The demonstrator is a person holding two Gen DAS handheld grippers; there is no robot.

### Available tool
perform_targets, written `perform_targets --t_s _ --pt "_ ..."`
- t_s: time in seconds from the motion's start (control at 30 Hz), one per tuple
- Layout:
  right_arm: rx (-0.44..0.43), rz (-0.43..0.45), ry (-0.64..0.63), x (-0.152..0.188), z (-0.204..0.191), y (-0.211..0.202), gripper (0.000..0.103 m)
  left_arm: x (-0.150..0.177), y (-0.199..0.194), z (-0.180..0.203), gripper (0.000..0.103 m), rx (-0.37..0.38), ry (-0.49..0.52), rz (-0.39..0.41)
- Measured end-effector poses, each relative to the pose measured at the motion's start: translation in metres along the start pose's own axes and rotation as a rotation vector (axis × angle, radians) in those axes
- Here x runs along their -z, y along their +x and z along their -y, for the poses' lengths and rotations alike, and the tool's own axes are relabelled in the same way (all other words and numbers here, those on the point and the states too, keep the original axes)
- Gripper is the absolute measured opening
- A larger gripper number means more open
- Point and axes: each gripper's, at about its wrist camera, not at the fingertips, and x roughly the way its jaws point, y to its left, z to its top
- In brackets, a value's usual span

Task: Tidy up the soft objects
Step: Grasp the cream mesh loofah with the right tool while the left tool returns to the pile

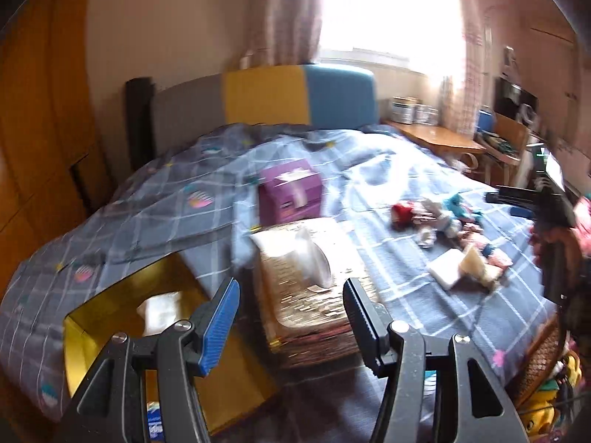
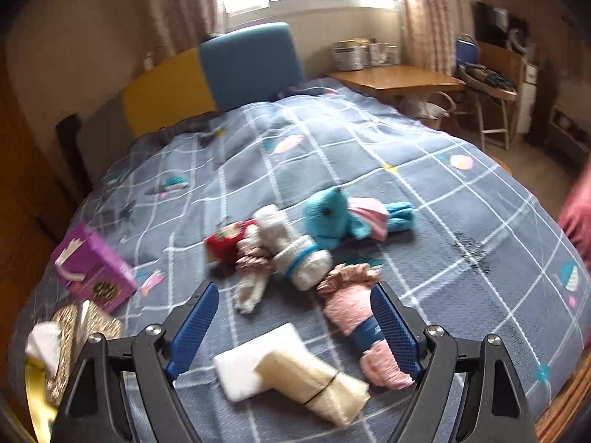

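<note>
your left tool (image 1: 291, 317) hangs with its jaws apart and empty over a gold woven box (image 1: 314, 295) near the bed's (image 1: 369, 155) edge, an open yellow box (image 1: 110, 306) beside it; only this view shows those clearly. your right tool (image 2: 291, 328) gapes wide, empty, above a cream roll (image 2: 314, 380) and white cloth (image 2: 251, 365); a pink roll (image 2: 354, 313), teal plush (image 2: 332, 217) and purple box (image 2: 92, 269) lie farther on.

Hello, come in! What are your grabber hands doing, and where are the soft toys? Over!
Both grippers open, empty: left, right. Soft toys loose on the bedspread. Nothing blocking.
</note>
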Motion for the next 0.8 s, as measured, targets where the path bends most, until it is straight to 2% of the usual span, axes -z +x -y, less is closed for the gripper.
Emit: perform_targets --t_s 0.17,0.2,0.27,0.43,0.53,0.63,0.7,0.8 --pt "0.061 0.014 0.11 0.004 0.04 0.017 0.085 -0.011 0.011 0.038 0.059 0.068 0.087 -0.014" --pt "0.056 -0.03 0.159 0.005 0.049 0.024 0.085 -0.013 0.014 0.046 0.059 0.083 0.11 -0.02" --pt "0.008 -0.036 0.251 0.005 0.064 0.026 0.085 -0.016 0.022 0.06 0.059 0.116 0.146 -0.031" --pt "-0.033 -0.084 0.295 0.009 0.071 0.032 0.085 -0.016 0.042 0.099 0.059 0.203 0.234 -0.075" --pt "-0.102 -0.151 0.238 0.013 0.058 0.041 0.084 -0.012 0.058 0.114 0.059 0.241 0.245 -0.125" --pt "-0.196 -0.272 0.12 0.024 0.03 0.054 0.084 -0.004 0.068 0.121 0.059 0.26 0.252 -0.165" --pt "-0.195 -0.37 0.009 0.031 0.008 0.062 0.084 0.0 0.072 0.125 0.059 0.272 0.267 -0.182" --pt "-0.185 -0.438 -0.175 0.037 -0.017 0.058 0.085 0.006 0.078 0.129 0.059 0.289 0.281 -0.204"
